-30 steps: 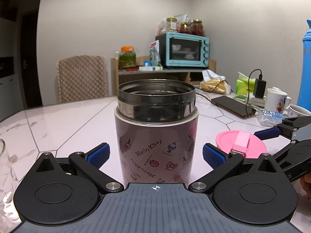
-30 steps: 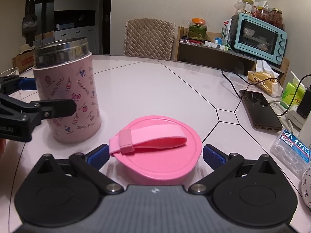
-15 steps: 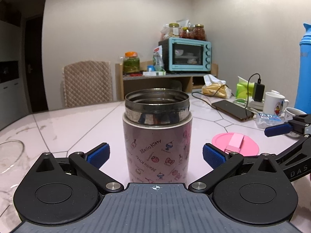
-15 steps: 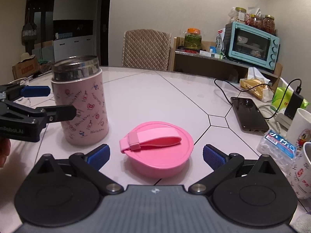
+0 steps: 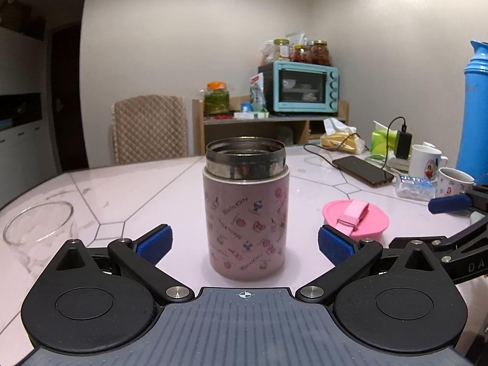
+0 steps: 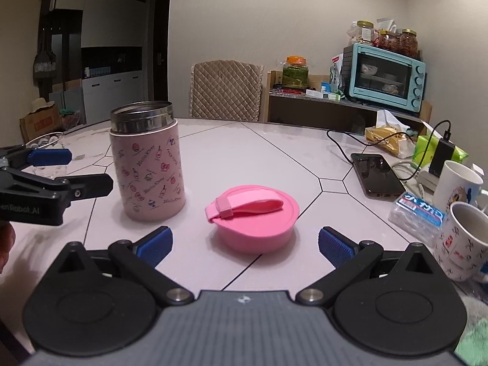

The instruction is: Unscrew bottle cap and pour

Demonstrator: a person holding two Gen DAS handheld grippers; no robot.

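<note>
Pink flask point(image 5: 245, 213): upright, steel mouth uncapped, rigid, probably slick; grip mid-body. Pink cap point(image 6: 255, 213): lies beside it, light. Left gripper point(image 5: 243, 241) and right gripper point(image 6: 244, 241): both spread wide, empty.

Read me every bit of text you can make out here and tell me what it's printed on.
"Hello Kitty": repeated on the pink flask.
"enRobot.AI": on the left tongs, start cut off.
"DA": on the right tongs, rest cut off.
Blue-labelled packet: Japanese characters, too blurred to read.
Mugs and oven: print unreadable.
</note>
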